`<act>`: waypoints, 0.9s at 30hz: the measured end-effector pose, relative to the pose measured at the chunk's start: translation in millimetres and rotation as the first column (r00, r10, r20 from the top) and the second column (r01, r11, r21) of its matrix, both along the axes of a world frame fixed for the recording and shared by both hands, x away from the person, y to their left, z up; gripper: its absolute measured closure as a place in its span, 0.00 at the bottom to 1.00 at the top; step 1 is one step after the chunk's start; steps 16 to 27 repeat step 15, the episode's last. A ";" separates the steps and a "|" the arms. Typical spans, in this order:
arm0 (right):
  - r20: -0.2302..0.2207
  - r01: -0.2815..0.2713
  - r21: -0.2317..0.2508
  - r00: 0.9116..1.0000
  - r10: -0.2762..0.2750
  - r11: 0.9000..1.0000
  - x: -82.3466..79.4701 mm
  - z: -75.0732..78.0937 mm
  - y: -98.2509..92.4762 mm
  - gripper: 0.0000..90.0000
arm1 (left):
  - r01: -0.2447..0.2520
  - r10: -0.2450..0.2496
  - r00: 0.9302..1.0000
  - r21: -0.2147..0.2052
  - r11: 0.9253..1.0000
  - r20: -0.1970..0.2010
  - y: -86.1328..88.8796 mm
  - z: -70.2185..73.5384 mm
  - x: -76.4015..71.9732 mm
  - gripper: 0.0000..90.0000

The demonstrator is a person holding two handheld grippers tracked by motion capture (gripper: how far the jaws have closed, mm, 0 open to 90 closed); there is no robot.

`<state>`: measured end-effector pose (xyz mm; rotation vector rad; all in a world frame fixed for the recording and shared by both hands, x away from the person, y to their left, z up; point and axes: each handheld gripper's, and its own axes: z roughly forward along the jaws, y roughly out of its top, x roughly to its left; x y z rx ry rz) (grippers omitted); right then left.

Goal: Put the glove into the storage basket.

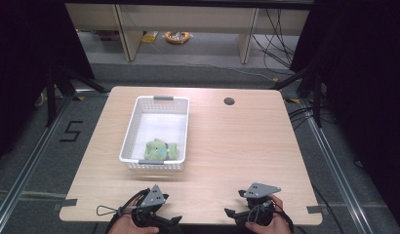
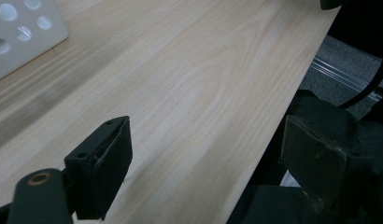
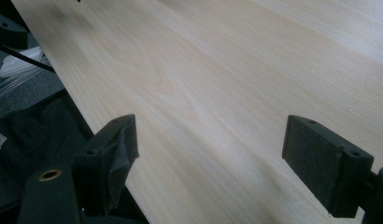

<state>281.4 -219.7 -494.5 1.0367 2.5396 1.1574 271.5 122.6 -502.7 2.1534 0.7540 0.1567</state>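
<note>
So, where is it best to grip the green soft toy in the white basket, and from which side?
Probably from above: the basket walls block the sides. Pinch the green soft toy across its raised middle; it lies low against the near wall. The open left gripper is nearer.

Both hand-held tools are matte black. The left gripper [image 1: 174, 220] and the right gripper [image 1: 229, 212] each carry a grey three-cornered plate dotted with small dark holes, and thin black cable loops beside each. Up close, the squared jaws wear worn dark pads [image 2: 116, 161], with screw holes and a brass-ringed pivot.
</note>
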 end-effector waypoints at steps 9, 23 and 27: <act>0.005 0.009 -0.003 1.000 -0.009 1.000 -0.3 -0.9 -2.3 0.21 | 0.022 -0.023 0.999 0.033 0.999 0.027 3.0 1.5 2.5 0.18; 0.003 0.008 -0.019 1.000 -0.008 1.000 0.6 -0.6 -4.6 0.21 | 0.011 -0.011 1.000 0.027 1.000 0.019 2.5 -0.6 4.3 0.18; 0.003 0.008 -0.019 1.000 -0.008 1.000 0.6 -0.6 -4.6 0.21 | 0.011 -0.011 1.000 0.027 1.000 0.019 2.5 -0.6 4.3 0.18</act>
